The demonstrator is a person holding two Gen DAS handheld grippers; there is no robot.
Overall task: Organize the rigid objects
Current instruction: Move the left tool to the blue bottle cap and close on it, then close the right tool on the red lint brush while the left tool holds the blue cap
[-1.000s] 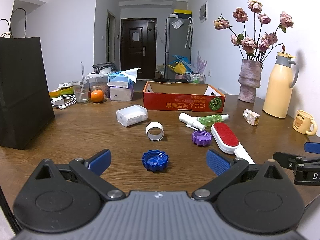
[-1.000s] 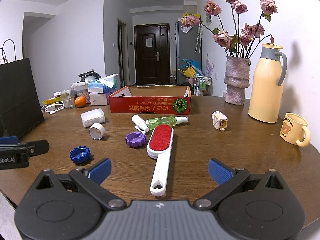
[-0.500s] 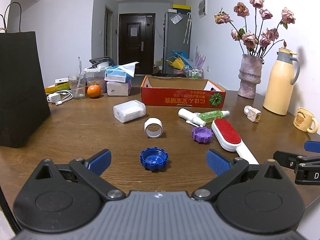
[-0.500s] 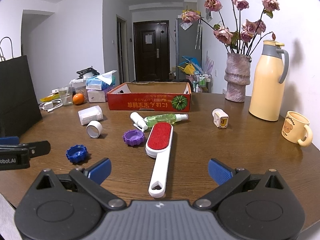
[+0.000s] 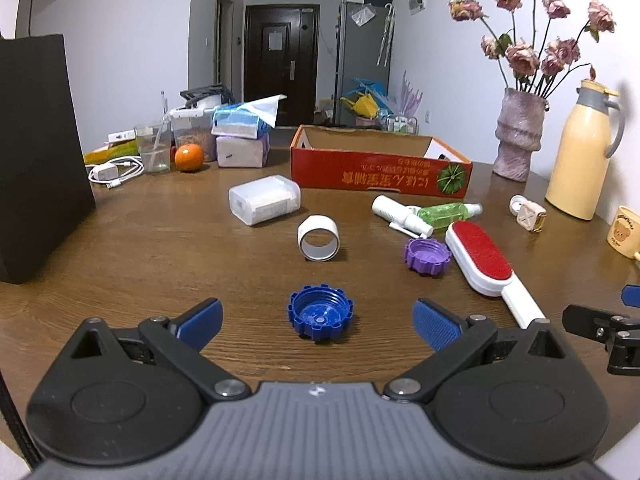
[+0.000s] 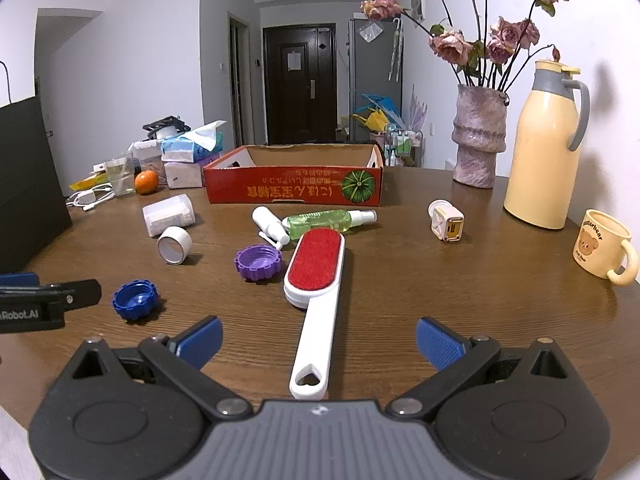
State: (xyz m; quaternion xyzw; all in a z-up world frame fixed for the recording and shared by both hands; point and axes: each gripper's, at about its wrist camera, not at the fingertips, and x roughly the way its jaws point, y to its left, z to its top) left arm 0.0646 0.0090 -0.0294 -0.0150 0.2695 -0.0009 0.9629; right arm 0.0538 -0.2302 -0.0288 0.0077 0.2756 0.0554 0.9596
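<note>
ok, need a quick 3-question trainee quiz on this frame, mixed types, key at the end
1. True or false: the red box already holds the purple cap.
2. Which item lies straight ahead between the fingers of the left gripper?
A. tape roll
B. blue cap
C. green spray bottle
3. Fill in: the handle of the lint brush points toward the ____ gripper.

Key
1. False. The purple cap sits on the table beside the lint brush head.
2. B. Both grippers are open and hold nothing.
3. Right.
</note>
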